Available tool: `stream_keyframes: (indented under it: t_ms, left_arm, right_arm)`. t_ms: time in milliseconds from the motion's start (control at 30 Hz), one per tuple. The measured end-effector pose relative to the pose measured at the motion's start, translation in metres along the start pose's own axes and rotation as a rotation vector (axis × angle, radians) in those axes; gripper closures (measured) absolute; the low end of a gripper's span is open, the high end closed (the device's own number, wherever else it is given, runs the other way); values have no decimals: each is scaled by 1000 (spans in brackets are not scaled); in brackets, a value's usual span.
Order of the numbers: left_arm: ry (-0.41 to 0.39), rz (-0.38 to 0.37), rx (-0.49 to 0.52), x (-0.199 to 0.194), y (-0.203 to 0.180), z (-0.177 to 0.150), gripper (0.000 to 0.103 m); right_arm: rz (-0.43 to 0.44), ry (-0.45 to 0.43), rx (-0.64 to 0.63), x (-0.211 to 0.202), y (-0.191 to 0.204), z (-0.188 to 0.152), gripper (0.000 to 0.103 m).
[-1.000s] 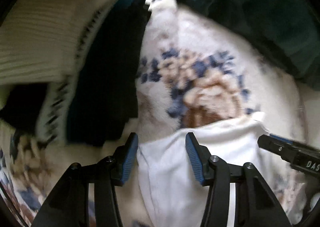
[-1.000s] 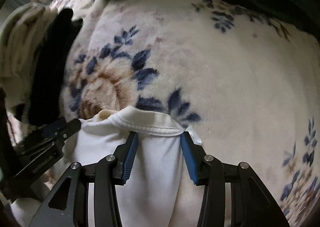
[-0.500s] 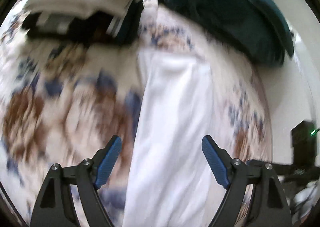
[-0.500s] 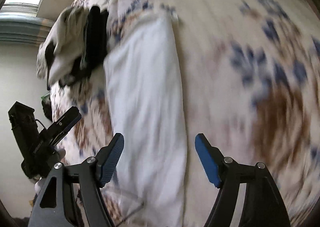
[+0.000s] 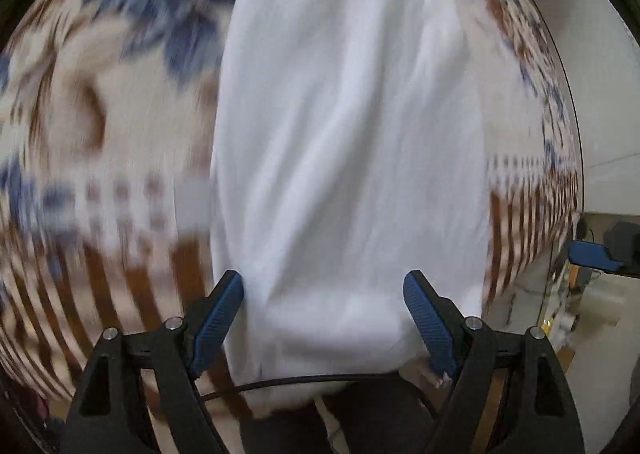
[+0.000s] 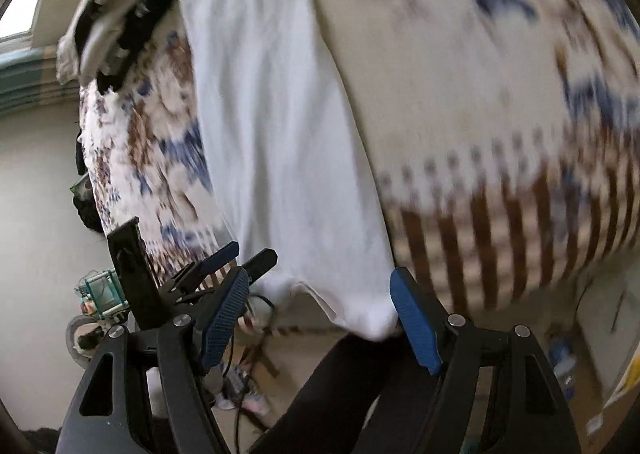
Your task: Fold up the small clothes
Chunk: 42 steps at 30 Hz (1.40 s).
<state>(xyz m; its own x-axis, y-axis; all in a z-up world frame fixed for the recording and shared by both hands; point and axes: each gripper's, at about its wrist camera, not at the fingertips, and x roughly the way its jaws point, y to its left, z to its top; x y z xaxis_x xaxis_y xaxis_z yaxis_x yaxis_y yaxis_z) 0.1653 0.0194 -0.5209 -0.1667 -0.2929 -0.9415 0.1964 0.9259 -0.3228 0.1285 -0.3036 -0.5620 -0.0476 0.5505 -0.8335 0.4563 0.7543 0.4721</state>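
White cotton runs in a long narrow strip down the patterned blanket point(image 5: 100, 126): the white garment point(image 5: 352, 126) lies lengthwise on the bed, its near end draped over the bed's edge right in front of us. Both our grippers have just been opening, and their jaws stand wide apart. The left gripper point(image 5: 324, 310) straddles the near end of the cloth, blue pads clear of the fabric, nothing pinched. The right gripper point(image 6: 316, 304) hovers at the near corner, also empty; the hem sits close to its right pad, but we cannot tell whether it touches.

We judge that the step in hand is to take this near end and carry it up over the far part, halving the strip. To do that well, we should bring each gripper to its own corner of the hem, so the edge stays straight when lifted. We should bite all layers together, or the lower one will slide out. Lifting only enough to clear the blanket, we move both hands evenly and lay edge on edge. A dark and cream clothes pile point(image 6: 116, 22) waits at the far end; we keep the fold short of it.
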Motion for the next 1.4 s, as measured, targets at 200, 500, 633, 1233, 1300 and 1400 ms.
stream_keyframes:
  t_ms: [200, 500, 633, 1233, 1300, 1400]
  left_arm:
    - [36, -5, -113, -5, 26, -50, 21]
    - [-115, -53, -369, -30, 62, -62, 22]
    - [-123, -101, -394, -21, 61, -55, 24]
    - [-257, -45, -267, -39, 30, -68, 100]
    - [-250, -35, -278, -36, 35, -70, 100]
    - [-224, -14, -289, -23, 40, -68, 100]
  right_arm:
    - [-78, 32, 38, 39, -33, -39, 27]
    - [-95, -15, 147, 75, -68, -48, 27]
    - [-97, -31, 178, 89, -70, -48, 36]
    - [-165, -103, 38, 90, -28, -83, 98]
    - [-168, -108, 14, 90, -19, -87, 98]
    - [-176, -96, -3, 97, -13, -88, 98]
